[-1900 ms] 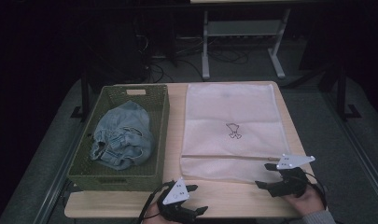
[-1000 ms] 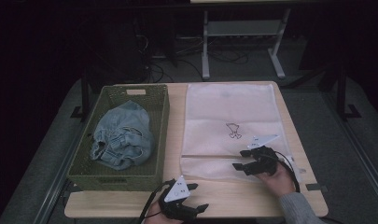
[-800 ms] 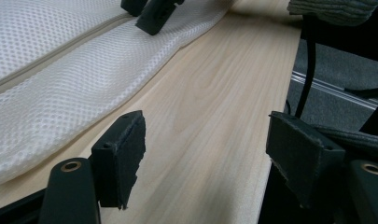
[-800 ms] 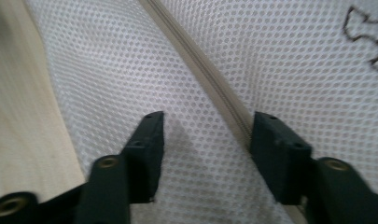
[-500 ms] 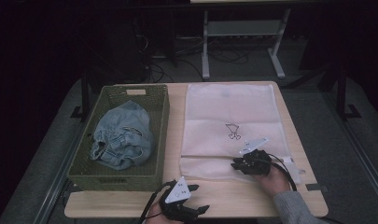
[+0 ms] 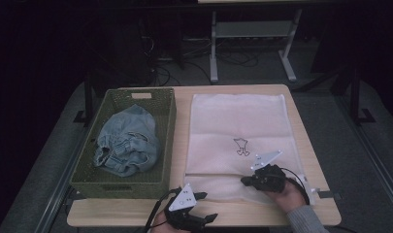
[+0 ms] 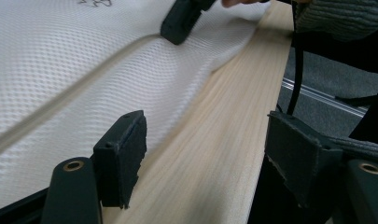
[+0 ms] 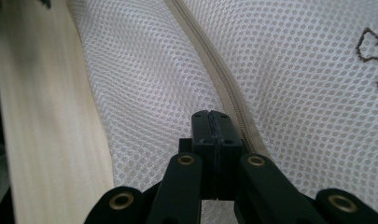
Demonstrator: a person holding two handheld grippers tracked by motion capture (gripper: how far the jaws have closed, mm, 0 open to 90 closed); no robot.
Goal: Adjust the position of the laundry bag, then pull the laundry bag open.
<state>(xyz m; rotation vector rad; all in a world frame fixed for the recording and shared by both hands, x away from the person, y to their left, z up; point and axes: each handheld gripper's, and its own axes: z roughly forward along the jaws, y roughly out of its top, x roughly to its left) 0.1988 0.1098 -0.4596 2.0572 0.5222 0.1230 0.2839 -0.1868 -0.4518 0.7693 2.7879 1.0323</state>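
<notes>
The right gripper [image 8: 213, 122] has just been closing, and its 2 jaws now meet pad to pad right beside the zipper [image 8: 214, 79] of the white mesh laundry bag [image 6: 237, 126]. Whether the zipper pull is caught between them cannot be told; no tab shows past the pads. In the high view this gripper [image 6: 250, 180] sits on the bag's near end, just below the small dark emblem [image 6: 241, 146].

The left gripper [image 7: 205, 154] stands wide, with nothing between its pads, over bare wooden table [image 6: 262, 213] at the near edge, just beside the bag's hem. In the high view it [image 6: 204, 219] rests apart from the bag.

The bag lies flat on the table's right half. To its left a green basket [image 6: 166, 141] holds crumpled blue jeans [image 6: 126, 143].

The risk, as I judge it: if the pads grip only mesh or miss the pull, a tug along the zipper would drag the whole light bag, since the left gripper pins nothing down. The cloth could bunch and slide towards the table edge.
</notes>
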